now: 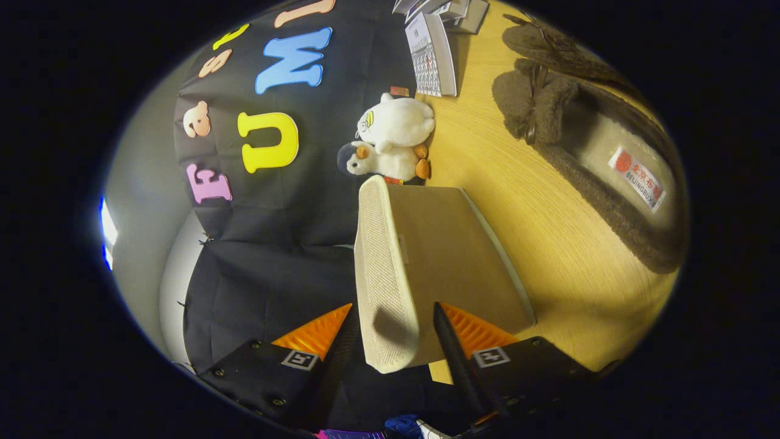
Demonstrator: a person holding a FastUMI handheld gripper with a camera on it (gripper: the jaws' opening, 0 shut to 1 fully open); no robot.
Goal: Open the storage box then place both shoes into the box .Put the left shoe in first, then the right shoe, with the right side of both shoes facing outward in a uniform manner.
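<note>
Beige fabric storage box [426, 256], a soft rectangular container with a pale woven mesh lid [381, 268] trimmed in cream piping, stands on the light wooden tabletop [548, 244] with the view rolled on its side, so the table surface runs along one side and the booth's black cloth wall [274, 268] along the other. The gripper [393, 329] has its two fingers [454, 347] set on either side of the near edge of the mesh lid, one finger on the lid's outer face and the other on the box's plain beige side; the jaws stand fairly narrow around that edge, but whether both fingers actually press on it cannot be told. Beyond the box, against the cloth wall, two small plush toys [393, 137], white with orange feet, lie stacked one on the other. Past them a white desk calendar [432, 55] leans near some grey boxes [457, 12]. Well apart from the storage box, across the bare tabletop, a pair of brown fuzzy slippers [579, 140] with cream lining and small bows lie side by side, the nearer one showing a white sewn label on its insole.
</note>
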